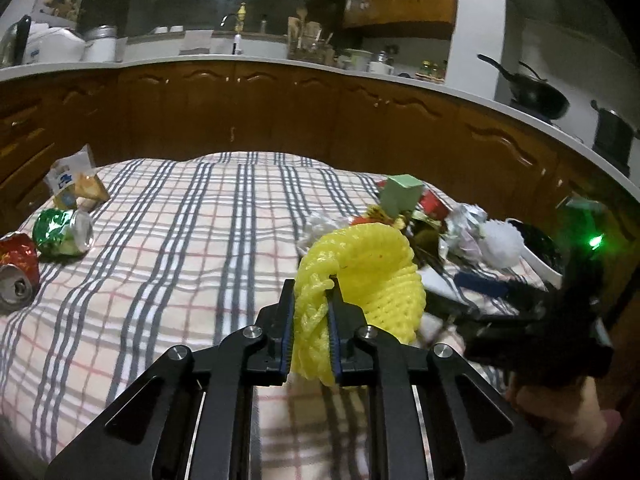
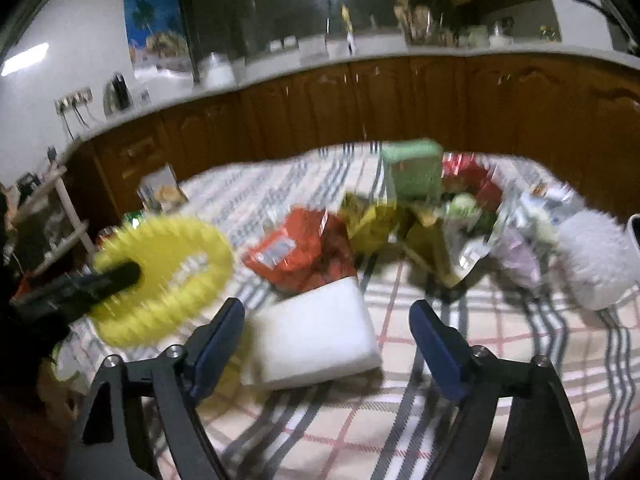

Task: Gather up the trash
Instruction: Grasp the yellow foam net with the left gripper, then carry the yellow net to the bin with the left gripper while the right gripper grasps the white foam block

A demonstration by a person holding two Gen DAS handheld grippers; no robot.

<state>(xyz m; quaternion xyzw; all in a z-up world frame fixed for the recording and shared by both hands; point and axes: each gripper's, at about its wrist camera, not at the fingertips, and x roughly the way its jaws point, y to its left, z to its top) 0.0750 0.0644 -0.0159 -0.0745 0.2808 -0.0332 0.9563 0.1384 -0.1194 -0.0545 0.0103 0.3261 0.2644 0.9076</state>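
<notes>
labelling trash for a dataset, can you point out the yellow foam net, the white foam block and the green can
yellow foam net (image 1: 372, 276), left wrist view, on its bulging mesh side.
white foam block (image 2: 316, 332), right wrist view, middle of its top face.
green can (image 1: 60, 232), left wrist view, on its crushed side wall.

1. The foam net (image 1: 360, 276) is bright yellow.
2. The tablecloth (image 1: 180, 240) is white and pink, checked with grey and red stripes.
3. One crushed can (image 1: 64, 232) is green, the other can (image 1: 16, 268) red.
4. The box (image 2: 412, 172) is pale green.
5. The foam block (image 2: 316, 336) is white.
6. The cupboards (image 1: 240, 108) are brown wood.
</notes>
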